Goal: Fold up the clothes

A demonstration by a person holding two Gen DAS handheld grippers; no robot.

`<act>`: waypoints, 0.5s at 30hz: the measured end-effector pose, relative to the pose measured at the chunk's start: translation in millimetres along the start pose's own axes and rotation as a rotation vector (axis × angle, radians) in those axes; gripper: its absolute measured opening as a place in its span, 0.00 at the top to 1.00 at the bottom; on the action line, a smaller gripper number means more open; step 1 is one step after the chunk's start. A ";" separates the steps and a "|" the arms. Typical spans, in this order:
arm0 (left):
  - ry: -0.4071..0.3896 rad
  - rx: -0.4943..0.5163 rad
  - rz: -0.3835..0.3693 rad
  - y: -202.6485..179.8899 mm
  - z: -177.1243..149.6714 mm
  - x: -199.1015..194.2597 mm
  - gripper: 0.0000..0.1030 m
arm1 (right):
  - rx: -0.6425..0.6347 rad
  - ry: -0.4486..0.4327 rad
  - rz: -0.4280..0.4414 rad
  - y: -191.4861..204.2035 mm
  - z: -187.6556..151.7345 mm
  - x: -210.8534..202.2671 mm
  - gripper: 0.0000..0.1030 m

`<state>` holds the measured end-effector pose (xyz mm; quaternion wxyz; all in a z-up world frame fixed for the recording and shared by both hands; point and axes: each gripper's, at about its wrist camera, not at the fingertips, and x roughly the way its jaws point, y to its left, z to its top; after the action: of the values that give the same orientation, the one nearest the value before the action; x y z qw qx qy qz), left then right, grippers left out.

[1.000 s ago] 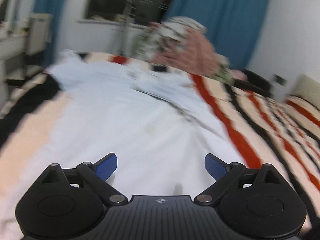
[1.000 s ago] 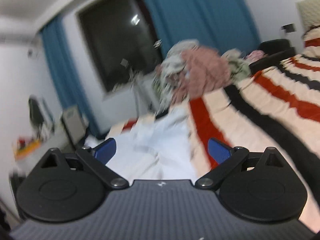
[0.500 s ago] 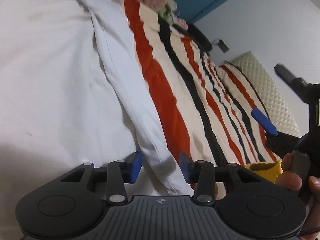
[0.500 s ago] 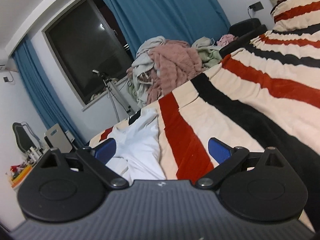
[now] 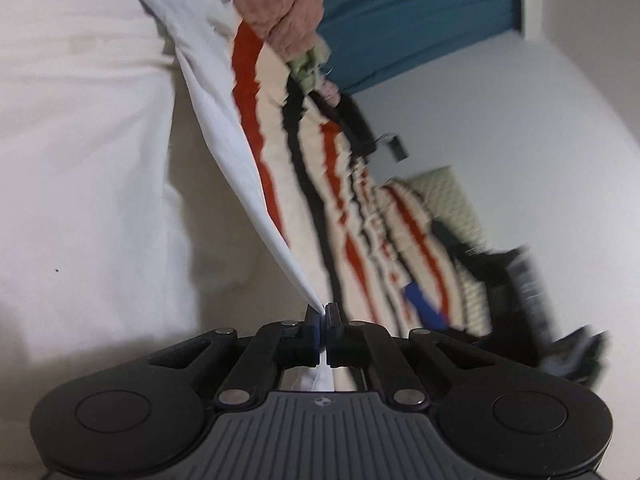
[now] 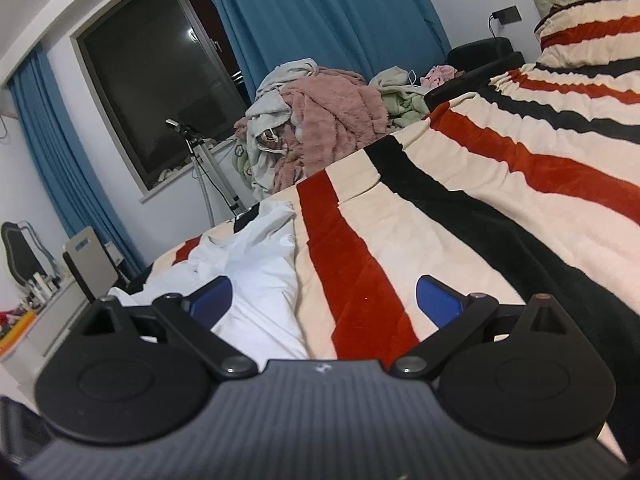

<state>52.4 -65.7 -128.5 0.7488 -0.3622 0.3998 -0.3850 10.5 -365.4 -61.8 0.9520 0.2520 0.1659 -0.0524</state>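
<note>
Right wrist: laundry heap beyond white garment

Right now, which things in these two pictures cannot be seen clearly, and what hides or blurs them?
- Left wrist view: the white garment end shut in the left gripper is hidden by its fingers.
- Left wrist view: the right gripper is motion-blurred; only a blue finger shows.
- Right wrist view: the garment's near part is covered by the right gripper's body.
- Right wrist view: desk items are too small.
</note>
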 end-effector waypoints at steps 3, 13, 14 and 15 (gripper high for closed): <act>-0.004 -0.049 -0.008 1.4 7.6 -22.5 0.98 | -0.015 -0.001 -0.005 2.2 -1.4 -2.1 0.03; -0.056 -0.149 0.123 23.2 24.0 -71.9 0.98 | -0.070 0.013 -0.017 11.2 -7.5 -1.6 0.03; -0.052 -0.142 0.158 24.6 24.6 -71.5 0.98 | -0.077 0.013 -0.018 12.2 -8.2 -1.5 0.03; -0.049 -0.136 0.193 26.0 25.1 -71.1 0.98 | -0.086 0.015 -0.019 13.6 -8.9 -0.9 0.03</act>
<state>54.6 13.2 -117.4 0.7657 -0.3812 0.4395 -0.2743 9.6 -349.2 -62.4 0.9601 0.2095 0.1775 -0.0523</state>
